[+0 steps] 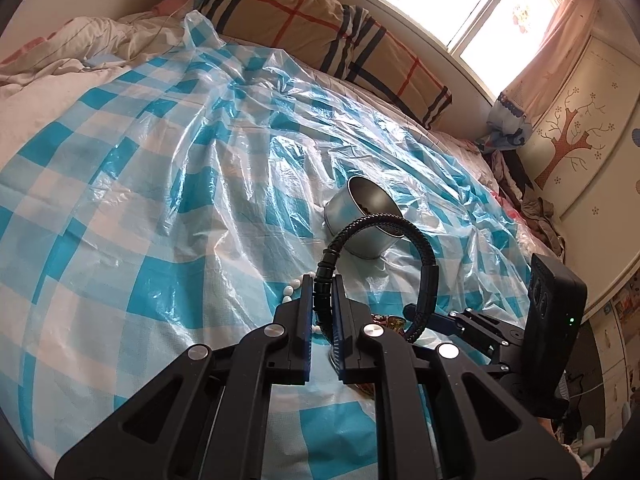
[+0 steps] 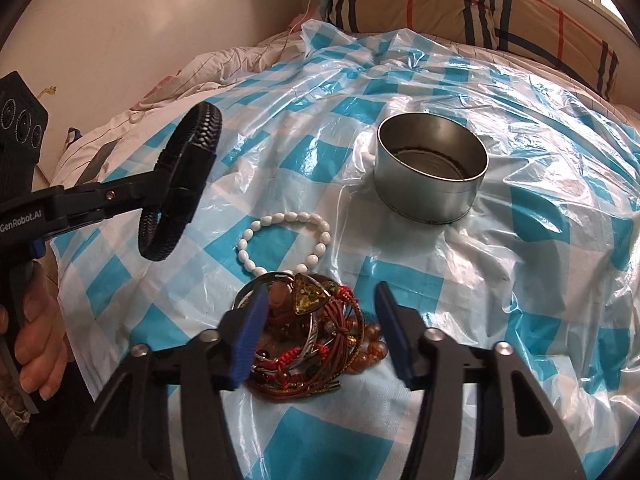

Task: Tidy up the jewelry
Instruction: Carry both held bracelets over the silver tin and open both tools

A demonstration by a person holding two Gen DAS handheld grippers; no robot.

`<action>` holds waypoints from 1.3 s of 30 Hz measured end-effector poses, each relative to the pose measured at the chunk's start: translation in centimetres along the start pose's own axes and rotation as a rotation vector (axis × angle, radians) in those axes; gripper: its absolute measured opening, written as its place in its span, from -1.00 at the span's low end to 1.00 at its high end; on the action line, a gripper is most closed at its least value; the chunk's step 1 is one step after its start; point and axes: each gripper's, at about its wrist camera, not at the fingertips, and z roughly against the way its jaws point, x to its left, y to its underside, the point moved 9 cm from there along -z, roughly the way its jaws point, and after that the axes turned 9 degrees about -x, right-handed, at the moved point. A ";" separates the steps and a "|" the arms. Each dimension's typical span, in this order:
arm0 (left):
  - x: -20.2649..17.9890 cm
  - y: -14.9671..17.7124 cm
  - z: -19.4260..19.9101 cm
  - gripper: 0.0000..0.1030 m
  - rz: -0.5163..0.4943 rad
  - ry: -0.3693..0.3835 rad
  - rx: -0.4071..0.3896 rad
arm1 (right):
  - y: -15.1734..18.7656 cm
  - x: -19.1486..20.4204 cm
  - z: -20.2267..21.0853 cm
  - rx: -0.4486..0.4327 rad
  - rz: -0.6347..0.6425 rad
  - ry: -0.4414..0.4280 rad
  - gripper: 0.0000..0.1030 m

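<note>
A black braided bracelet (image 2: pixel 180 184) hangs clamped in my left claw (image 1: pixel 322 304), above the bed's checked plastic sheet (image 2: pixel 520 280). My right claw (image 2: pixel 320 320), jaws half apart and gripping nothing, straddles the tangled jewelry pile (image 2: pixel 312 328), beside a white bead bracelet (image 2: pixel 280 240) and near an open metal tin (image 2: pixel 432 168).

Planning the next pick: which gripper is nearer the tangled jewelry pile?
Right. The right gripper straddles the jewelry pile, jaws open; the left gripper hangs off to its side, holding the black bracelet.

One tin (image 2: pixel 430 184), one black bracelet (image 2: pixel 180 184), one white bracelet (image 2: pixel 280 240), one pillow (image 2: pixel 480 8).
</note>
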 end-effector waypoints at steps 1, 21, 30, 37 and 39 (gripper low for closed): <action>0.1 0.0 0.0 -0.84 0.005 0.003 0.002 | 0.0 -0.1 0.0 -0.008 -0.015 -0.014 -0.30; -2.9 -0.1 -1.1 -0.84 -0.135 -0.035 -0.007 | -3.0 -3.6 9.6 -0.364 -0.427 -0.166 -0.72; -4.6 -1.3 -4.9 -0.84 -0.151 -0.064 -0.014 | -5.7 -7.4 8.1 -0.477 -0.512 -0.069 -0.72; -4.9 -2.6 -8.0 -0.84 -0.150 -0.090 -0.008 | -7.7 -9.4 6.5 -0.537 -0.546 -0.059 -0.72; -5.0 -3.1 -8.8 -0.84 -0.148 -0.094 -0.009 | -8.3 -9.7 6.2 -0.554 -0.549 -0.060 -0.72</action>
